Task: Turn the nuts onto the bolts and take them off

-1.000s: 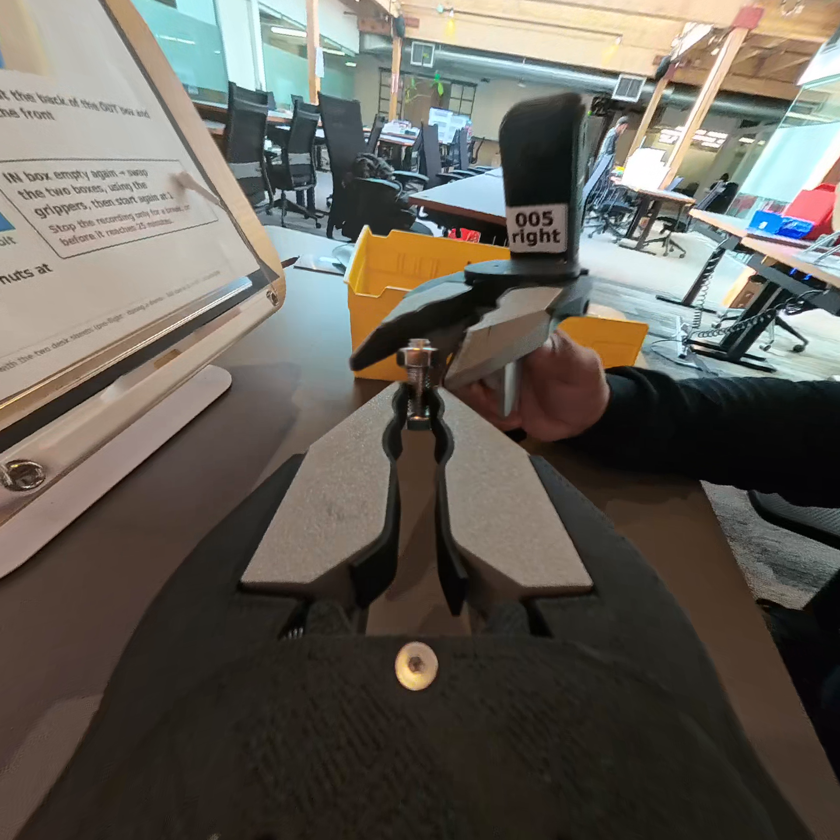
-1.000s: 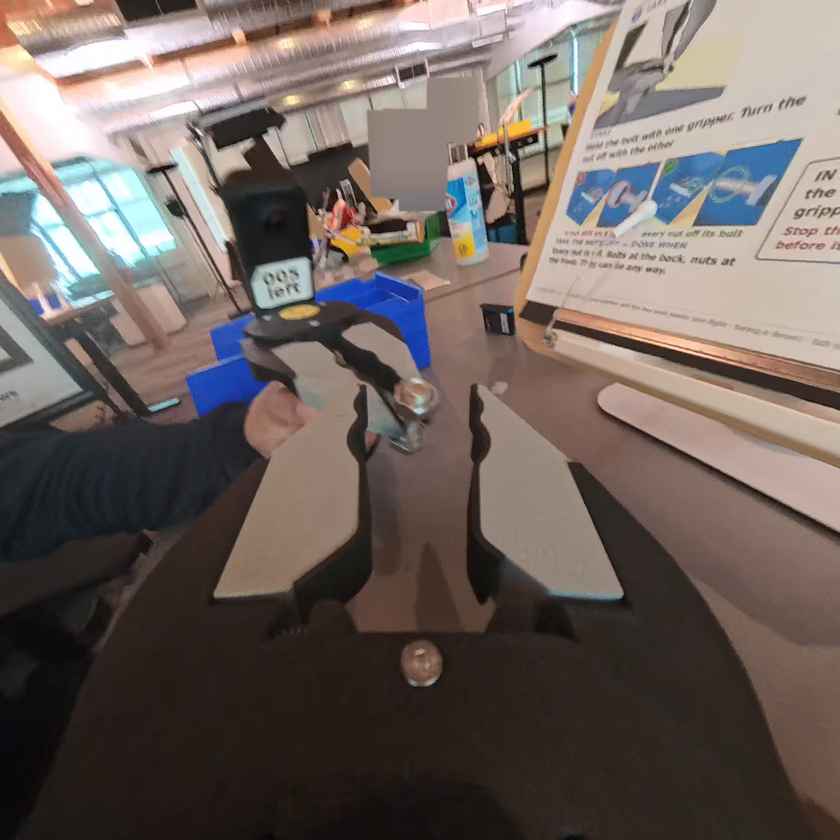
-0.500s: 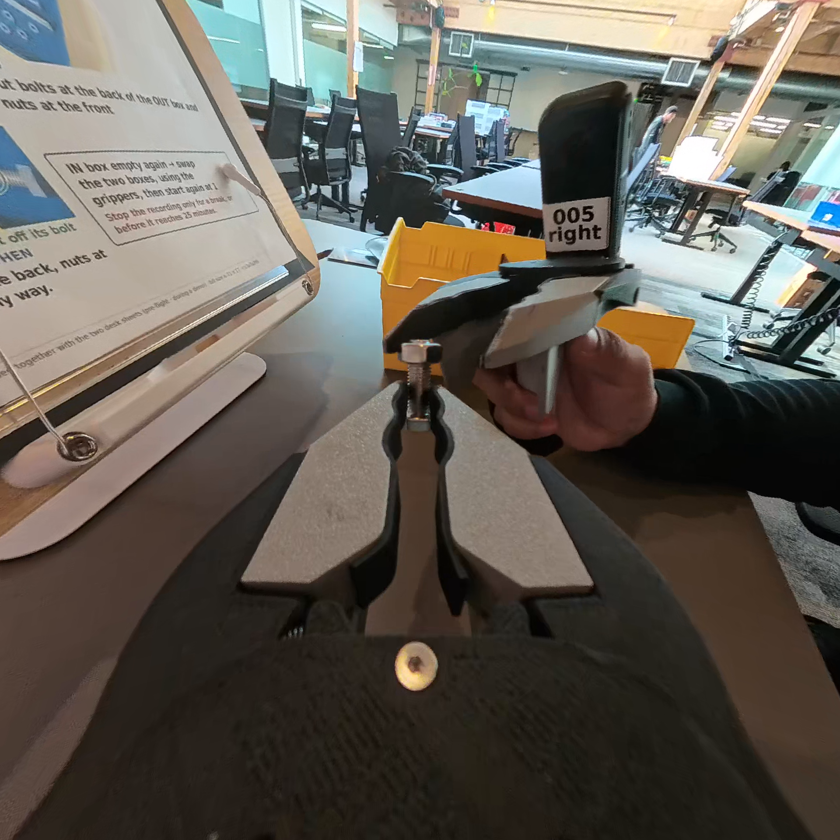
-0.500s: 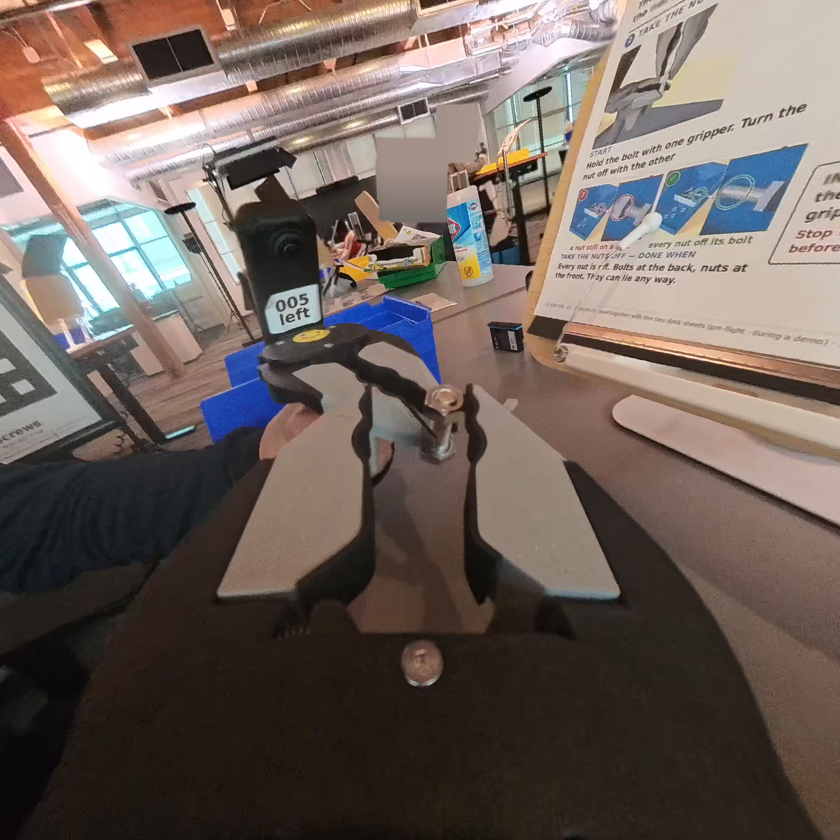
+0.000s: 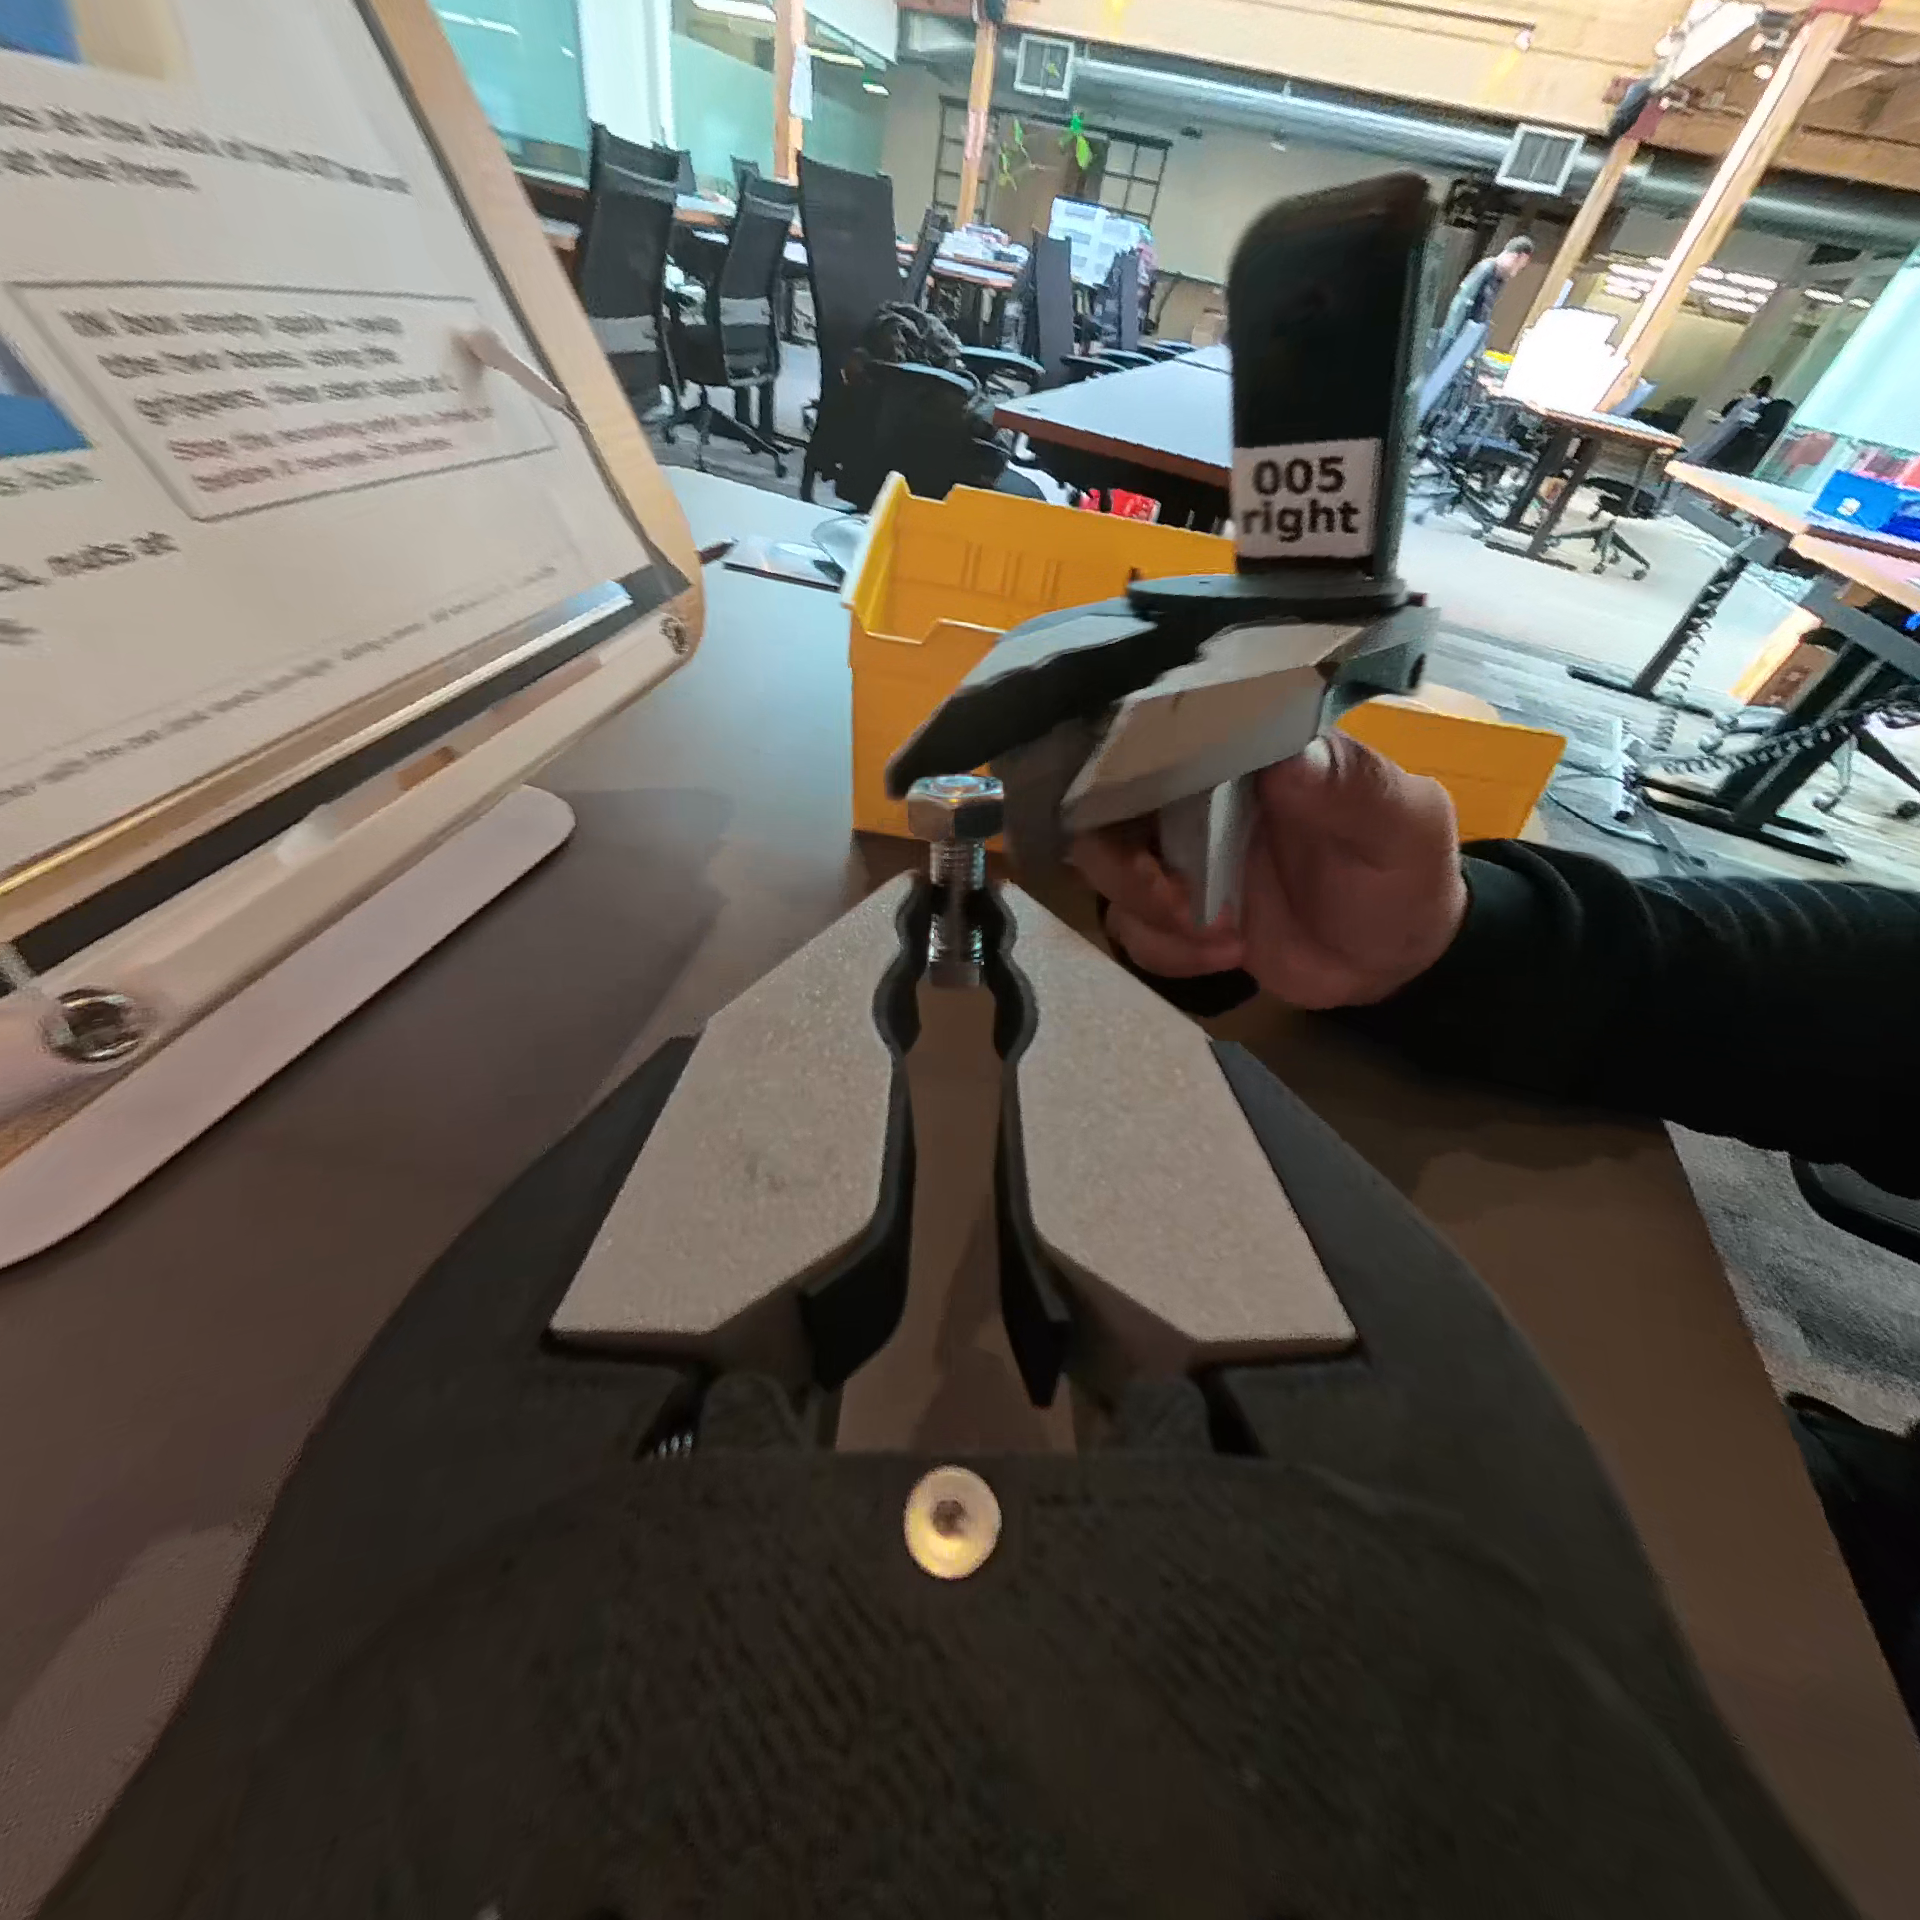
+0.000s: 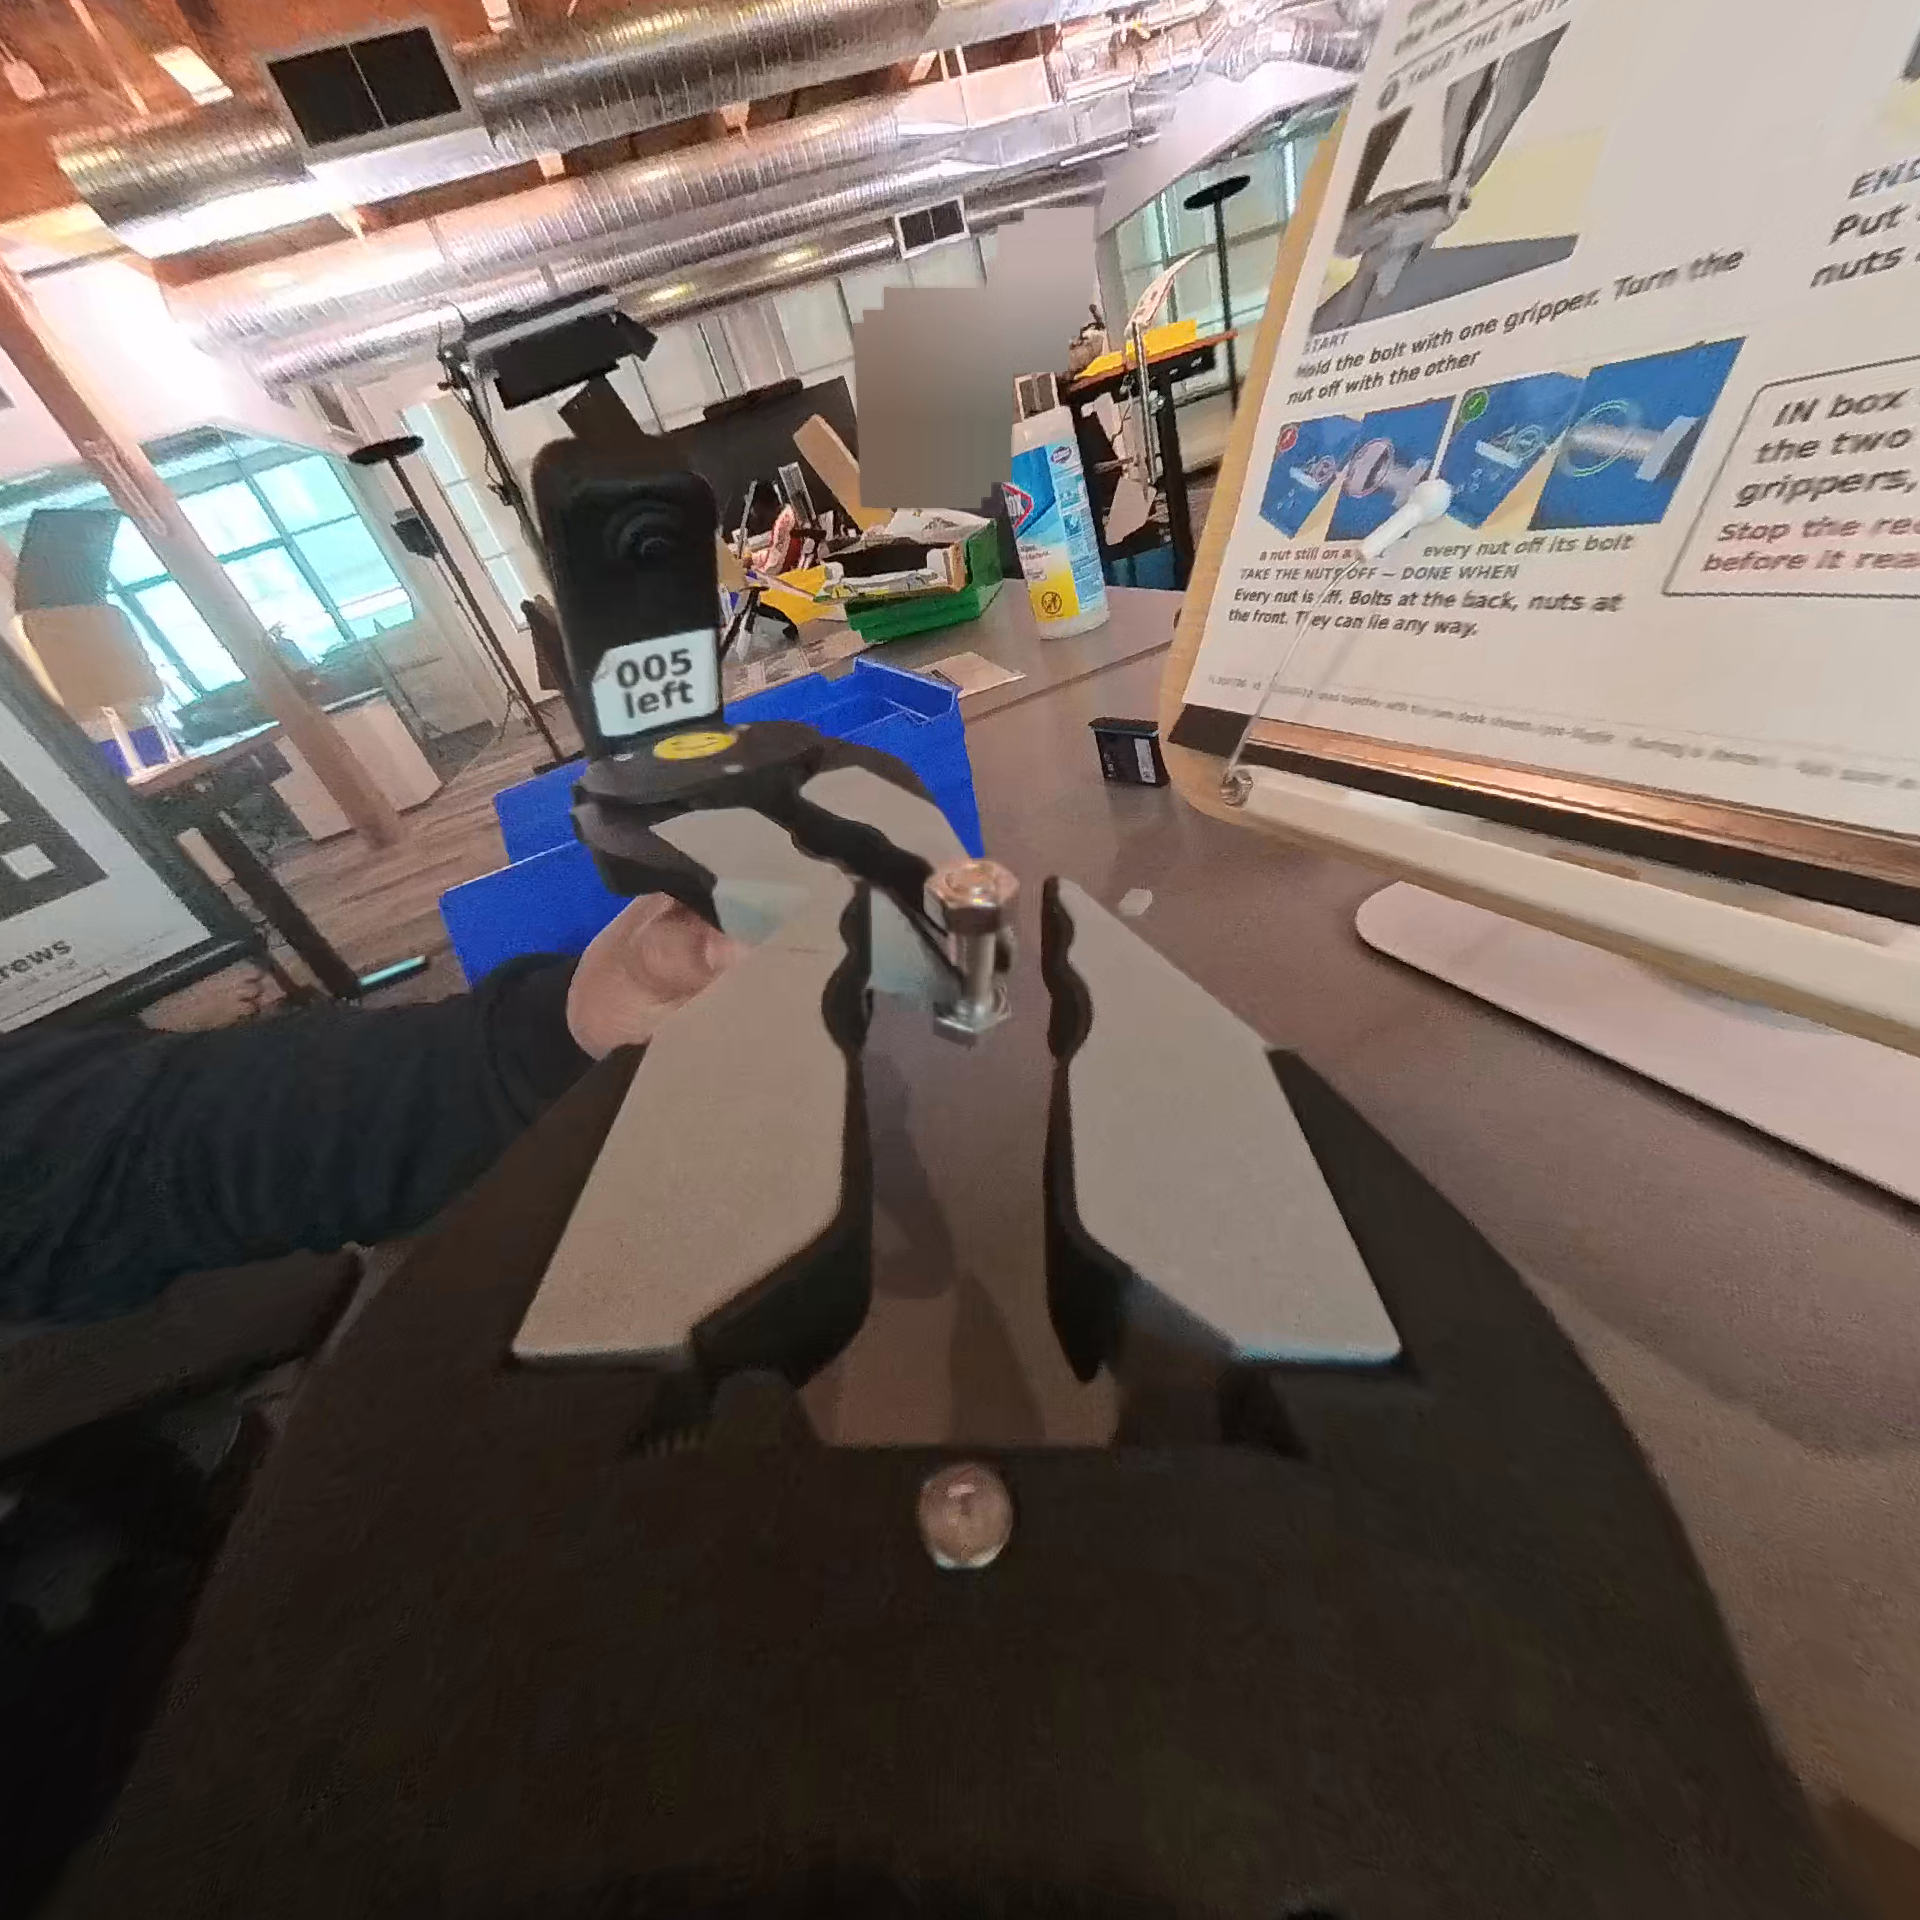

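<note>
Above the brown table (image 5: 644,1039), my left gripper (image 5: 954,935) is clamped on the lower end of the bolt (image 5: 956,904), which stands upright. At its top sits a hex piece, the nut (image 5: 956,808) or perhaps the bolt's own head; I cannot tell. My right gripper (image 6: 951,940) has its jaws spread apart on either side of the bolt, touching nothing. Behind the bolt stands a yellow bin (image 5: 997,592).
</note>
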{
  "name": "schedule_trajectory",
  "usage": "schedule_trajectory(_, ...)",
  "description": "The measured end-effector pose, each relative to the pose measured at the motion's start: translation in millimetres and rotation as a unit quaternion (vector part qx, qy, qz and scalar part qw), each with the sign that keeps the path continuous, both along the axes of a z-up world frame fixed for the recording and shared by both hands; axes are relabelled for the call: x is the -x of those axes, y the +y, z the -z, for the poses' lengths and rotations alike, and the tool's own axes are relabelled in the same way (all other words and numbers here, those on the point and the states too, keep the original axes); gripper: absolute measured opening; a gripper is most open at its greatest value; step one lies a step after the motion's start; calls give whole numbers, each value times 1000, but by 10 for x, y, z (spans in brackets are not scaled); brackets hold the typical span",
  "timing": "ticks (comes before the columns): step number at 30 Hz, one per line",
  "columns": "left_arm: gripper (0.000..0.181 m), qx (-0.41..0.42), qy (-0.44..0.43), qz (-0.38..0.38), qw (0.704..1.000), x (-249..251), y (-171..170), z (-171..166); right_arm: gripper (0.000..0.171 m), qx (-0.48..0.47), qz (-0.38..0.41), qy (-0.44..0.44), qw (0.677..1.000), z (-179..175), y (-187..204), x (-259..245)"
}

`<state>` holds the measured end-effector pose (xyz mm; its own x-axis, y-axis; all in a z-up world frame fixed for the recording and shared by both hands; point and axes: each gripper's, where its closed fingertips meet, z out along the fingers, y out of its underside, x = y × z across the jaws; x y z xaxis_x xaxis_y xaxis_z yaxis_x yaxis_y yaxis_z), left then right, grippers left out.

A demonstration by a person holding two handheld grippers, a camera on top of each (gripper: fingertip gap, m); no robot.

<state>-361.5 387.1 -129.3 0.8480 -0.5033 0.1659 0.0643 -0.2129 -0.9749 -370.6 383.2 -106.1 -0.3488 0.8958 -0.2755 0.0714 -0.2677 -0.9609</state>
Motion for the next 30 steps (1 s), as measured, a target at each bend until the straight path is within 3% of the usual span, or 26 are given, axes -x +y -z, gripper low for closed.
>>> schedule_trajectory(4, 7, 9, 38, 17, 999, -192, 33, 95, 29, -3, -23, -15, 1000, 73, -146, 100)
schedule_trajectory(8, 7, 21, 59, -15, 998, -19, 52, 163, 30, -18, -3, -13, 1000, 62, -36, 33)
schedule_trajectory(12, 7, 27, 27, -14, 999, 61, 45, 154, 30, -40, 11, -16, 999, 64, 34, -3)
schedule_trajectory(17, 7, 32, 7, 15, 999, -84, 38, 146, 31, -44, -17, -18, 999, 79, -190, 116)
schedule_trajectory(22, 7, 29, 8, -12, 999, 122, 25, 118, 29, -84, 57, 3, 995, -38, 75, -16)
schedule_trajectory(27, 7, 28, -6, 13, 1000, -7, 23, 113, 34, -27, 10, -35, 999, 124, 27, 37)
schedule_trajectory(30, 7, 30, 14, 27, 999, -100, 13, 159, 24, -42, 7, -51, 998, 203, -62, 117)
